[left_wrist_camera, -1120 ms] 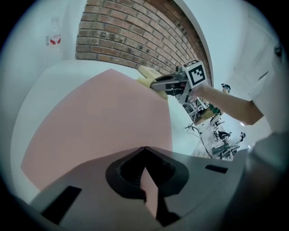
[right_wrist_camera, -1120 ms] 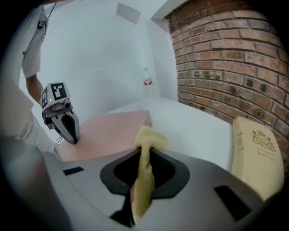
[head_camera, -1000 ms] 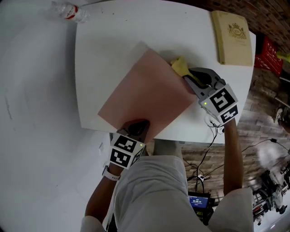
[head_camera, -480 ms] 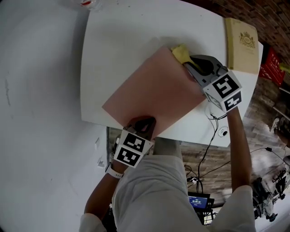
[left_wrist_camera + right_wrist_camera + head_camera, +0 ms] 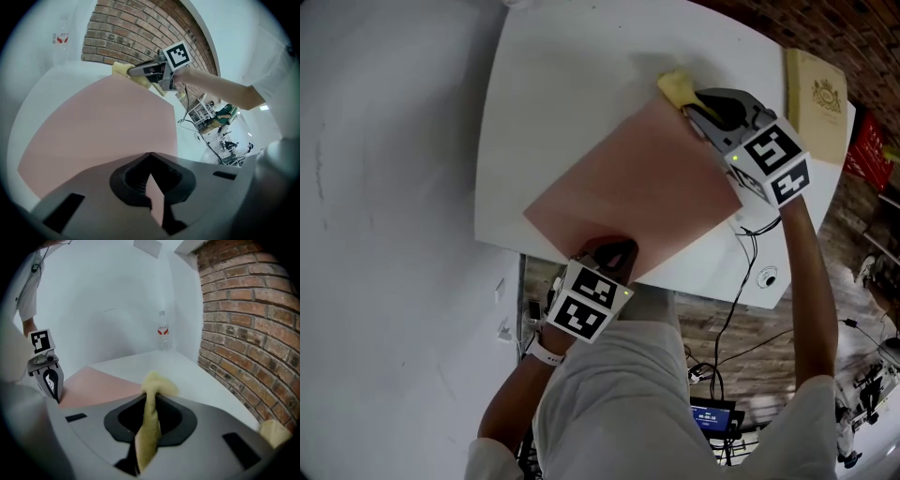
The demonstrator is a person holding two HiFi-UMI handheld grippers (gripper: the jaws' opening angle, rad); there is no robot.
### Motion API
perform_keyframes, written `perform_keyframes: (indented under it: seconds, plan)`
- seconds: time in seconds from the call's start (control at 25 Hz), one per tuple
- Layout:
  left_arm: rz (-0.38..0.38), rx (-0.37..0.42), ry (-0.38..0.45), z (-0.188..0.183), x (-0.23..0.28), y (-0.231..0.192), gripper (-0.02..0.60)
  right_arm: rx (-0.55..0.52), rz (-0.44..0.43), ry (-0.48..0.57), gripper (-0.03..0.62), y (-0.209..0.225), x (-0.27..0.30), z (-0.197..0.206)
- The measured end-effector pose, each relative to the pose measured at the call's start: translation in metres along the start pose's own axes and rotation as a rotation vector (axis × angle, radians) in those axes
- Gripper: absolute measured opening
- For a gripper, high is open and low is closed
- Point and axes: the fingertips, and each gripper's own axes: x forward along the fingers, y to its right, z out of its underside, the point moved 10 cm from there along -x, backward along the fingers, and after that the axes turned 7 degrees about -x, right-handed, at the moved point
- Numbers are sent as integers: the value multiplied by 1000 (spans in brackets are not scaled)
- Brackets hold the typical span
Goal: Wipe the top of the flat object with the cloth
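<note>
Left tongs [image 5: 614,248], head view: clamped shut on the near edge of the flat salmon-pink sheet [image 5: 637,183], pinning it at the front rim of the white tabletop [image 5: 553,94]. Right tongs [image 5: 694,101] are closed on the crumpled yellow cloth [image 5: 677,86].

Change vs. a second ago: the cloth was midway along the sheet's far-right edge. Now it sits at the far corner, mostly off onto bare tabletop. Left tongs haven't shifted on the sheet.

My read: this stroke has run out, so the next pass should come back over the middle. Tan hardcover book [image 5: 817,92] is well apart.

Left gripper view: sheet edge pinched between the jaws, no gap. Cloth visible at the sheet's far corner.

Right gripper view: cloth fills the closed jaws, with a tuft poking past the tips. Clear plastic bottle [image 5: 162,336] stands at the tabletop's far end.
</note>
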Motion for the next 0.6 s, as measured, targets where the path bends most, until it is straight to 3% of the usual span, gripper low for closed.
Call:
perform_keyframes:
  seconds: [0.24,0.6]
  plan:
    - [3,1,5,0,-1,-1,18,-158,-51,-12,60,11,11,-27]
    - [30,-29,33,1,0,-2,18,-571,-287,-163,60,-3,49,-69]
